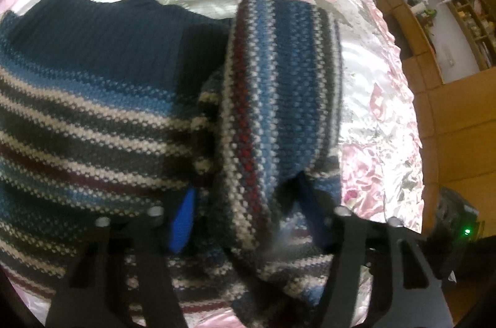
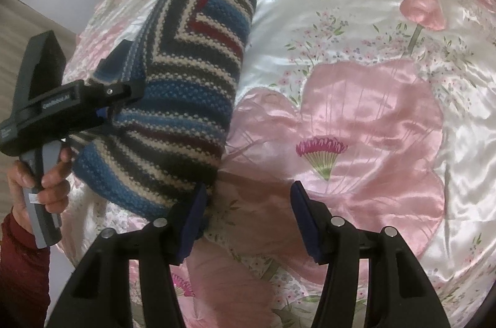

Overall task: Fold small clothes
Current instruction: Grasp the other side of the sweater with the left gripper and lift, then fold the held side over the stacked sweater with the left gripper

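Between the two blue-padded fingers of the left hand-held gripper (image 1: 245,222), in the left wrist view, hangs a folded band of a knitted sweater with blue, grey, white and dark red stripes (image 1: 272,98). The band rises straight ahead of the fingers, its stripes running lengthwise, and the cloth fills the gap between the pads, so this hand-held gripper is clenched on the knit. To the left the rest of the garment lies flat with its stripes running crosswise, and its plain dark navy ribbed part (image 1: 102,39) lies beyond. Underneath is a shiny satin bedspread with pink flowers on white (image 1: 372,123). At the right edge a wooden shelf unit (image 1: 465,18) stands well apart from the bed.

Seen from the right wrist, the right hand-held gripper (image 2: 248,222) stands released, its dark blue pads spread wide with only the bedspread (image 2: 372,117) between them. The sweater (image 2: 186,98) lies to the left and ahead; its near lower edge comes just beside the left pad, and whether it touches is not clear. Further left the left hand-held gripper (image 2: 119,77) bites into the sweater's side, lifting a fold whose stripes meet at an angle. A hand (image 2: 40,179) grips its grey handle, with a dark red sleeve (image 2: 21,266) below.
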The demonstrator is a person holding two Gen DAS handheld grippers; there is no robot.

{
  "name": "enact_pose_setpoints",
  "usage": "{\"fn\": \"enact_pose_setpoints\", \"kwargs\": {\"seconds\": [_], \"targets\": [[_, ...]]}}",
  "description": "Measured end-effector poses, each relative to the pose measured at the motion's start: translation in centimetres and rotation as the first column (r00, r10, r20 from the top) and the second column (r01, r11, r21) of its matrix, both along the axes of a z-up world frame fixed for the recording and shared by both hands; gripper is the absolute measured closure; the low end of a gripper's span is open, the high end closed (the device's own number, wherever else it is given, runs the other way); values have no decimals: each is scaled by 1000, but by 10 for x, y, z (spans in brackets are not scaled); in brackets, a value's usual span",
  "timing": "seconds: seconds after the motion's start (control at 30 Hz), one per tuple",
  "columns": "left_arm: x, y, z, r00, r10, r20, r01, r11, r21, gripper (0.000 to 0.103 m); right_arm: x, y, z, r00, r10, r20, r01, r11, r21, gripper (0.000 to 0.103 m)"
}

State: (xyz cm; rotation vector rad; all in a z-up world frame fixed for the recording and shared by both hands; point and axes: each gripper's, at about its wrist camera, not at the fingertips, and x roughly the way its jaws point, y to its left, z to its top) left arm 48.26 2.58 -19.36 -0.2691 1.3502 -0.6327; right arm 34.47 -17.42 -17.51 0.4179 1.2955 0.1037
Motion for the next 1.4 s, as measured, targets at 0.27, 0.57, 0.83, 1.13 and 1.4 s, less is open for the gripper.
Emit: {"fn": "enact_pose_setpoints", "kwargs": {"seconds": [0.27,0.57,0.83,1.13,1.4], "targets": [[-10,-3,19,993,1,117,0,1000,-8,75,-2,0,-3,1000,-8,-6,8,1000,9,46],[-14,40,63,981,55,185,-36,994,-105,78,-7,-3,7,1000,-18,7,18,1000,3,46],[-11,106,104,956,92,280,-78,995,-61,78,-3,16,11,1000,15,14,-15,1000,6,45],[12,190,100,944,177,280,-191,981,24,87,11,45,9,997,72,13,-72,997,2,45],[17,209,70,958,181,222,-192,981,29,87,18,68,4,993,116,4,-116,993,14,44]]}}
